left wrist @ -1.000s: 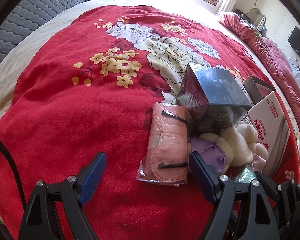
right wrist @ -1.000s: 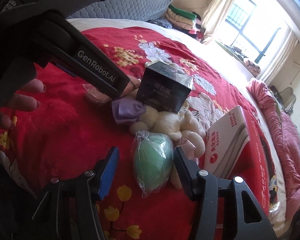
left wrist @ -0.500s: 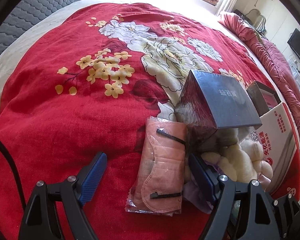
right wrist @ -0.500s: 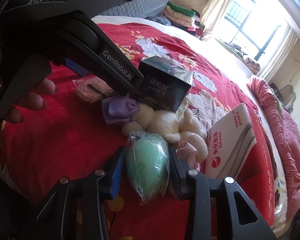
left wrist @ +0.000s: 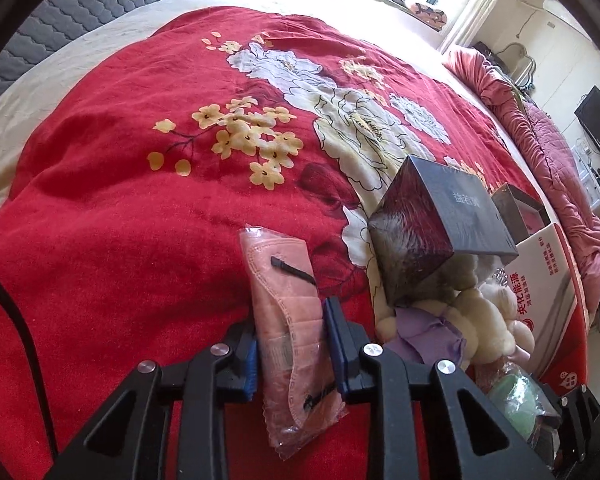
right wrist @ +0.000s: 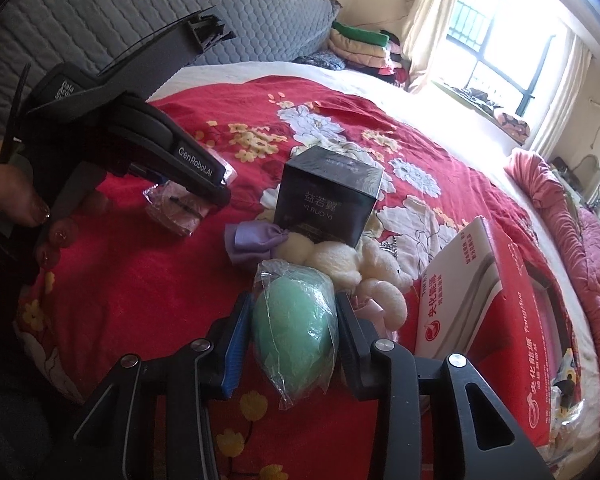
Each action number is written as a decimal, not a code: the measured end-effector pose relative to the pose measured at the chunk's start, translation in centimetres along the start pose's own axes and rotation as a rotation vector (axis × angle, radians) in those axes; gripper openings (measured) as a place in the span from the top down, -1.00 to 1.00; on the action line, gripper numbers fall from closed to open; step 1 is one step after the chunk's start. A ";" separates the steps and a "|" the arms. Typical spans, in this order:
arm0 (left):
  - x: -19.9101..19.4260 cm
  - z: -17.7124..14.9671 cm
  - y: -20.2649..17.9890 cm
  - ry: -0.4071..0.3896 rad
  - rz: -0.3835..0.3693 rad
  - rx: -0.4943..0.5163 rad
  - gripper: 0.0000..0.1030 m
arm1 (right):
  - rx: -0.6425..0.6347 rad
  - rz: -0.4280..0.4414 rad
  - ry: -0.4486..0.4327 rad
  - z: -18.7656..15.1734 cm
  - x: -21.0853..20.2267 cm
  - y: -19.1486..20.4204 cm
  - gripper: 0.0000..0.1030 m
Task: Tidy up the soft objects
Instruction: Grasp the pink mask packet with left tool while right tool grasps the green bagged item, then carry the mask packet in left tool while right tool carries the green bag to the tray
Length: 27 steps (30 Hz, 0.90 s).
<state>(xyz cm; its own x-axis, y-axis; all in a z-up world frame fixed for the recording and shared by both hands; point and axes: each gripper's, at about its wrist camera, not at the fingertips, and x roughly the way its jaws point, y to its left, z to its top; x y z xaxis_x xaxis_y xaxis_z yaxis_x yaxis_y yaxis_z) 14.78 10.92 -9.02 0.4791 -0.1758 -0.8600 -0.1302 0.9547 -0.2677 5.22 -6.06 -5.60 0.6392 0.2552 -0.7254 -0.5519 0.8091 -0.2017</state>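
My left gripper (left wrist: 291, 344) is shut on a pink face mask in a clear wrapper (left wrist: 286, 292), which also shows in the right wrist view (right wrist: 176, 210) under the left tool. My right gripper (right wrist: 290, 338) is shut on a green sponge in a plastic bag (right wrist: 296, 326); it shows at the lower right of the left wrist view (left wrist: 516, 398). A cream plush toy (right wrist: 340, 262) with a purple bow (right wrist: 254, 238) lies between them, beside a black box (right wrist: 328, 202).
The red floral blanket (left wrist: 120, 200) covers the bed. A red and white carton (right wrist: 496, 312) lies right of the plush toy. A grey quilted headboard (right wrist: 140, 28) is at the back left. A pink quilt (right wrist: 580, 216) is bunched along the right side.
Both grippers have shut: the left one moved forward and closed on the pink mask, the right one closed on the green sponge. Both objects appear lifted slightly.
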 end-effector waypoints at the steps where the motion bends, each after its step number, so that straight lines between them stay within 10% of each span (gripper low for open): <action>1: -0.4 -0.2 -0.1 -0.003 0.003 0.005 0.44 | 0.015 0.010 -0.005 0.1 -0.3 0.0 0.20; 27: -11.1 -3.1 -14.4 -0.147 -0.106 0.268 0.44 | 0.297 -0.091 -0.275 0.2 -13.4 -8.7 0.20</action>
<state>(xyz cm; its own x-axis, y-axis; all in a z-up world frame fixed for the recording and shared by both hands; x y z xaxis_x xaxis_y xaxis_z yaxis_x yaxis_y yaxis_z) 8.61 -1.63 3.04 0.6002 -0.2601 -0.7564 0.1513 0.9655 -0.2119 1.56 -16.42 5.97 0.8199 0.2747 -0.5023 -0.3333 0.9424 -0.0288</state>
